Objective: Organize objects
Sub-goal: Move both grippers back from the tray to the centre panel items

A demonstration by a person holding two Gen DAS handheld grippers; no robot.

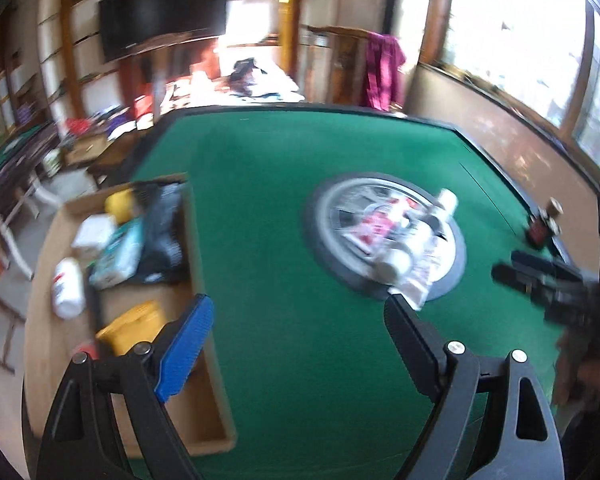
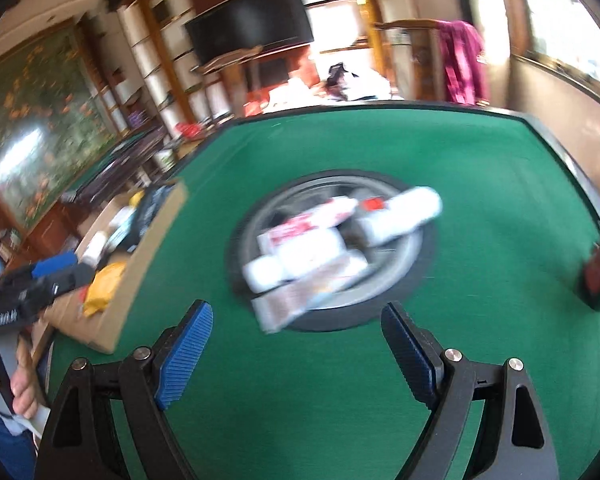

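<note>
A pile of white and red packets and white bottles (image 1: 400,240) (image 2: 324,248) lies on the round silver centre disc (image 1: 332,204) (image 2: 404,276) of a green felt table (image 1: 260,184) (image 2: 480,184). A cardboard box (image 1: 204,400) (image 2: 140,276) at the table's left holds a white bottle (image 1: 66,288), a yellow pack (image 1: 134,326), a black pouch (image 1: 162,232) and other packs. My left gripper (image 1: 298,312) is open and empty, between the box and the pile. My right gripper (image 2: 296,320) is open and empty, just short of the pile. The frames are blurred.
A small dark red object (image 1: 540,224) (image 2: 598,276) sits at the table's right edge. The right gripper's body (image 1: 548,280) shows at right in the left wrist view; the left gripper's body (image 2: 32,288) and a hand (image 2: 20,392) show at left in the right wrist view. Shelves and a TV stand behind.
</note>
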